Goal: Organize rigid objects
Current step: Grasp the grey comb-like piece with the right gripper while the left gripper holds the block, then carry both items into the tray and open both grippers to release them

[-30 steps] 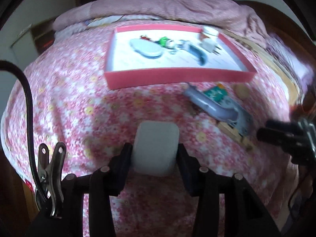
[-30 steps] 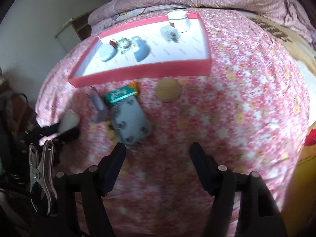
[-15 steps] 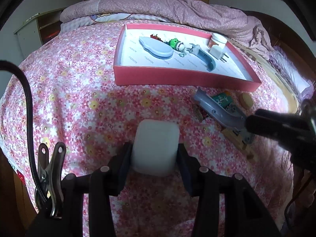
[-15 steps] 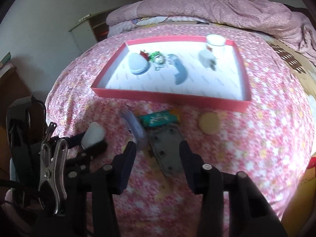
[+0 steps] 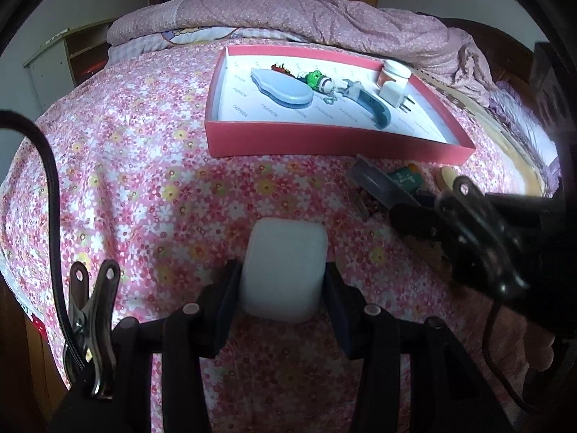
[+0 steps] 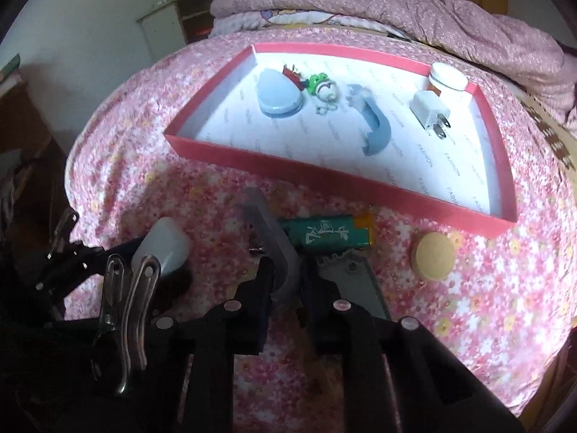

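Inside one red tray point(image 6: 360, 176), six objects.

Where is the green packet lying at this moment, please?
In the right wrist view the green packet lies on the flowered bedspread just in front of the red tray, between the grey curved handle and the tan round disc.
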A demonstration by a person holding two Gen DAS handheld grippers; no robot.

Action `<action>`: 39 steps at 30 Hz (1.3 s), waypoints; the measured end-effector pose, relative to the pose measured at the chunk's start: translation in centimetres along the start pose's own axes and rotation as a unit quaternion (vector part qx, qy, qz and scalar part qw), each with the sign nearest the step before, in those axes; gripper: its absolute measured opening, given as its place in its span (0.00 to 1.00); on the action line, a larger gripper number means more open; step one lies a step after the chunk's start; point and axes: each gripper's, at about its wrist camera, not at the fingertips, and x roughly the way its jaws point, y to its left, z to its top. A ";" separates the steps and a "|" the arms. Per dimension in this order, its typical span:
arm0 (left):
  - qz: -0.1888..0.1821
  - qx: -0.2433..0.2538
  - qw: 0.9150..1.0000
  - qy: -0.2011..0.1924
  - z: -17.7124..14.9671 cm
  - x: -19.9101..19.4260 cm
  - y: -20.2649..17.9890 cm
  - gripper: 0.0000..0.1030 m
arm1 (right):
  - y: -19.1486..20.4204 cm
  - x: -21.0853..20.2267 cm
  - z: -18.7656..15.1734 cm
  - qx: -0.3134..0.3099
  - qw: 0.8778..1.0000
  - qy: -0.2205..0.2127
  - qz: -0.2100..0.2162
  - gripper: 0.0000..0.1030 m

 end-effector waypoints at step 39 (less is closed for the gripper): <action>-0.029 0.011 0.999 -0.008 12.5 2.5 -1.2 0.46 | -7.2 -5.5 -3.2 0.138 0.987 -0.072 0.051 0.17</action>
